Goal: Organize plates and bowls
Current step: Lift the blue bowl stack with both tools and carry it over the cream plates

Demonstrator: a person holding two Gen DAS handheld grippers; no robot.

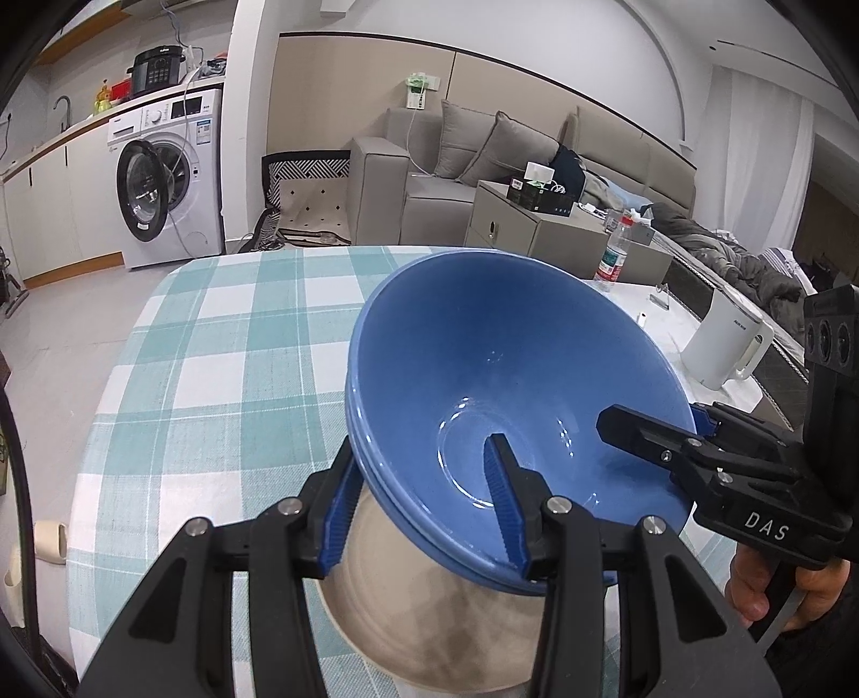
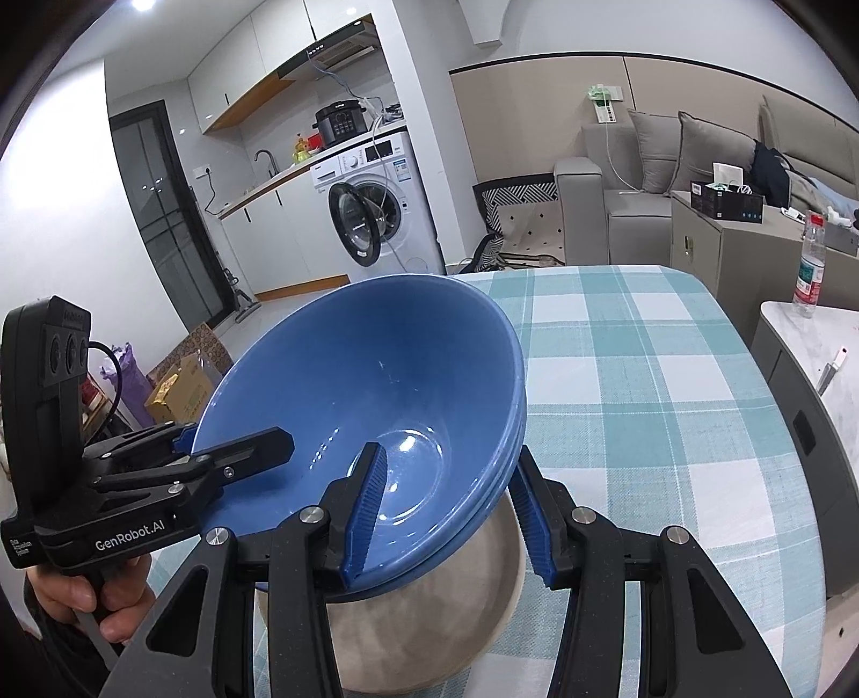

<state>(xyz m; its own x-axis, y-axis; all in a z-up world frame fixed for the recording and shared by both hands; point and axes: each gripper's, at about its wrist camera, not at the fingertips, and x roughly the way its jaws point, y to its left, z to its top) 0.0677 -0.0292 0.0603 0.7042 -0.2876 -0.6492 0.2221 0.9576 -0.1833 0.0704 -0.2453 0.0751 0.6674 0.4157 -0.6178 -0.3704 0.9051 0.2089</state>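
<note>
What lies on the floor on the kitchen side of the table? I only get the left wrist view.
Observer: Cardboard boxes, close beside the table.
Operator: Is the hand on the left gripper visible?
Observer: Yes, the left hand wraps the handle under the left gripper, which is clamped on the blue bowls.
Operator: Anything above the kitchen counter?
Observer: A range hood.
</note>
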